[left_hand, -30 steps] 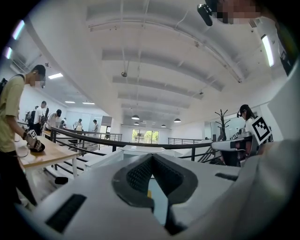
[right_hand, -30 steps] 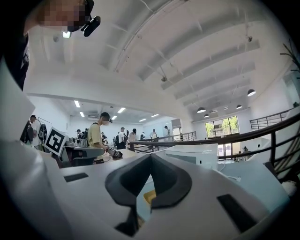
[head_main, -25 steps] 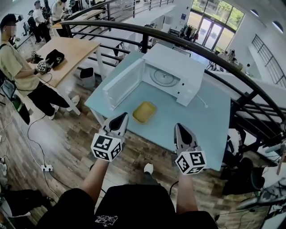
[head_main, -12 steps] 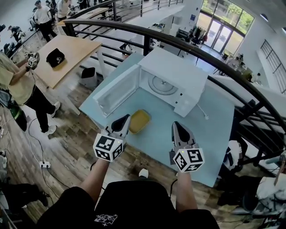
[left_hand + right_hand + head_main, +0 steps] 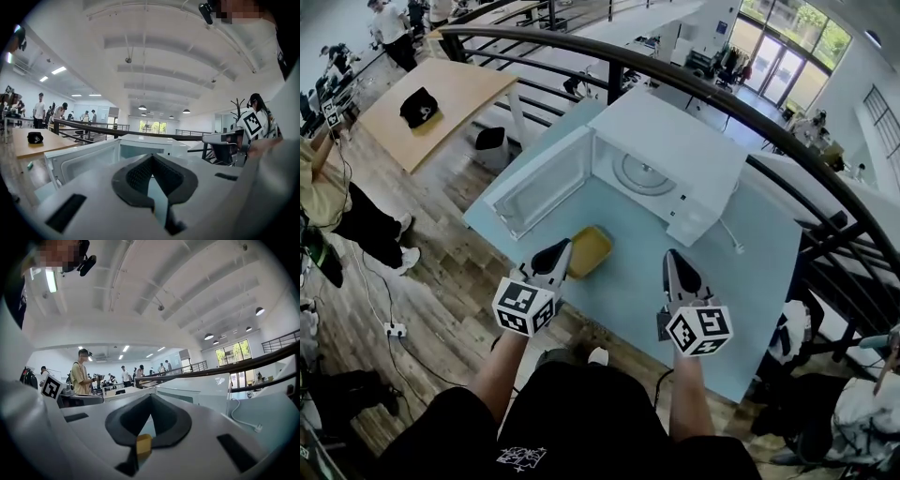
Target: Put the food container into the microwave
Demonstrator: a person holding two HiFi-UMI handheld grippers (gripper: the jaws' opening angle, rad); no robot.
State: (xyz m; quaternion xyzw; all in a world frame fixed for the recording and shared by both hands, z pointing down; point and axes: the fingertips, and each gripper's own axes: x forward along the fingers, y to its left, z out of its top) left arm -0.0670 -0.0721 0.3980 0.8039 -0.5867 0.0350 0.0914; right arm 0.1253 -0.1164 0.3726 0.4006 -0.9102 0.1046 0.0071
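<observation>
Dark clothing on the person (image 5: 572, 431) fills the bottom of the head view, and two bare forearms reach forward from it over the plank floor (image 5: 441, 281). Each arm ends in a marker cube, and past the cubes the left gripper (image 5: 555, 253) and the right gripper (image 5: 674, 262) point ahead side by side, well apart from each other. The left gripper (image 5: 151, 159) has its dark ribbed pads drawn together at the tips with nothing between them. The right gripper (image 5: 151, 400) is likewise closed and empty, apart from a small yellow block low at the root of its jaws, which may be a part of the gripper itself. Just beyond the left gripper's tip, the yellow food container (image 5: 589, 251) lies flat on the pale blue surface (image 5: 722, 291), close to that surface's near edge. Whether the tip touches it cannot be told. The container sits in front of the white microwave (image 5: 675, 141), outside the cavity. The microwave's door (image 5: 539, 183) is swung wide open to the left, showing the round turntable (image 5: 642, 173) inside. A white cable (image 5: 727, 234) trails from the microwave's right side across the surface. Behind the microwave a dark curved railing (image 5: 769, 159) runs past. Far off to the left stands a wooden table (image 5: 450, 84) carrying a black object (image 5: 419, 105), with people around it.
</observation>
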